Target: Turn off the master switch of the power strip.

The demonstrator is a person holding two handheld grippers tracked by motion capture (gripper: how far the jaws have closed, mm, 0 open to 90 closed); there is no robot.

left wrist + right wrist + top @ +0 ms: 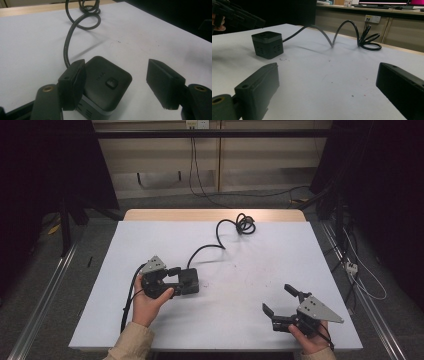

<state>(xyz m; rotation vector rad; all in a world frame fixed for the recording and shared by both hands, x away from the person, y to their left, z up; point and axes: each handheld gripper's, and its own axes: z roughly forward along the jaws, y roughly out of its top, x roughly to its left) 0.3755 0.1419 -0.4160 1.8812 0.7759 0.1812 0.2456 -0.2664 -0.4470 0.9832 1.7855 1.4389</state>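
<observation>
A black cube power strip [189, 281] sits on the white tabletop [260, 270], left of centre, with its button face up [105, 82]. Its black cable [220, 240] runs to the back and ends in a coil [245, 224]. My left gripper [177, 281] is level with the cube, jaws either side of it and open. In the left gripper view, one pad [72, 82] is against the cube's side and the other [162, 82] stands well off. My right gripper [277, 299] rests open near the front right corner, with nothing between its jaws [328, 72]. It faces the cube [267, 44].
The table's wooden back edge [215, 215] shows beyond the white top. A white plug strip [351, 266] and loose wires lie on the floor to the right. Metal rails [45, 295] run along both sides of the table.
</observation>
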